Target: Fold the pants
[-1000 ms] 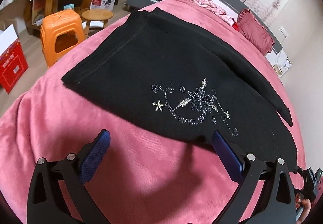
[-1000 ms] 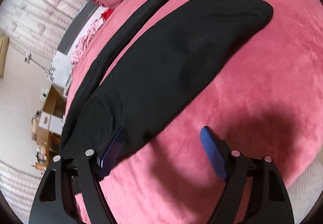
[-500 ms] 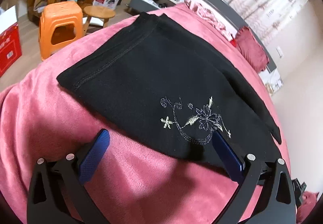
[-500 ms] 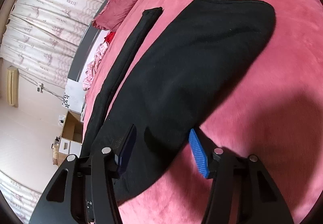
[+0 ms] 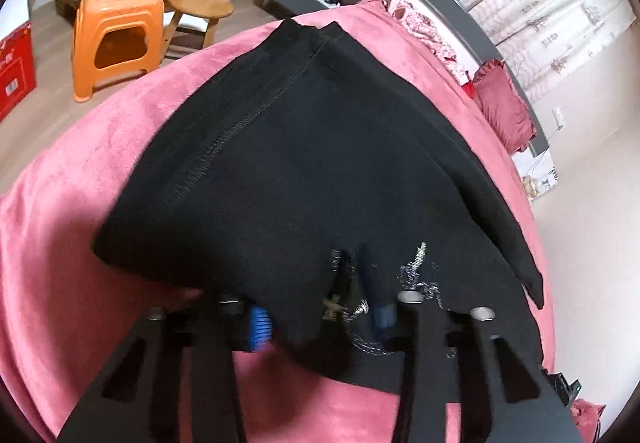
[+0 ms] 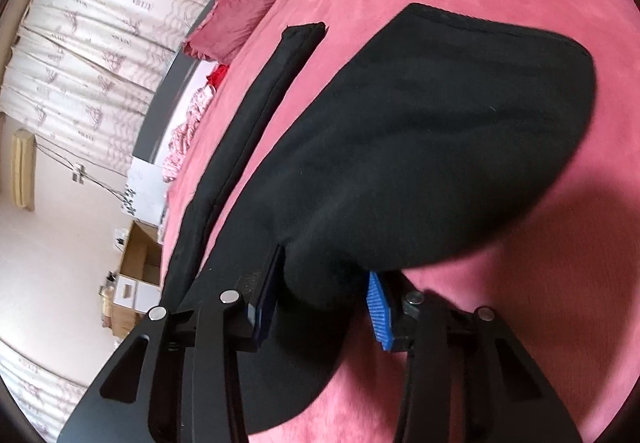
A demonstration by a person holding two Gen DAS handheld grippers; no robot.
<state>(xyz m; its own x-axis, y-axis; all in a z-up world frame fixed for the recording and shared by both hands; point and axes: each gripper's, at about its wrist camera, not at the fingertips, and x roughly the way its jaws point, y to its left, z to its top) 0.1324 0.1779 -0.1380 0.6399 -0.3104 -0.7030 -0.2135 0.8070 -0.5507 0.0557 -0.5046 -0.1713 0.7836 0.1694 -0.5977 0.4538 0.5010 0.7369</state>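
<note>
Black pants (image 5: 320, 163) lie spread on a pink bed blanket (image 5: 72, 283), with pale embroidery near their close edge. My left gripper (image 5: 320, 323) is at that edge, its jaws closing, and the embroidered cloth is bunched up between the blue pads (image 5: 260, 327). In the right wrist view, the wide part of the pants (image 6: 420, 143) runs away from me, and a narrow black strip (image 6: 272, 91) lies beside it. My right gripper (image 6: 324, 299) is closing too. A raised fold of the black cloth is pinched between its pads (image 6: 378, 307).
An orange plastic stool (image 5: 116, 31), a round wooden stool (image 5: 200, 3) and a red box (image 5: 12, 75) stand on the floor beyond the bed's edge. A dark red pillow (image 5: 504, 103) (image 6: 236, 19) lies by the grey headboard (image 5: 448, 3). Bare pink blanket (image 6: 520, 323) stretches to the right.
Both grippers have moved forward onto the pants' near edge. Their jaws have gone from wide open to closed on the cloth, which now bunches up between the pads.
</note>
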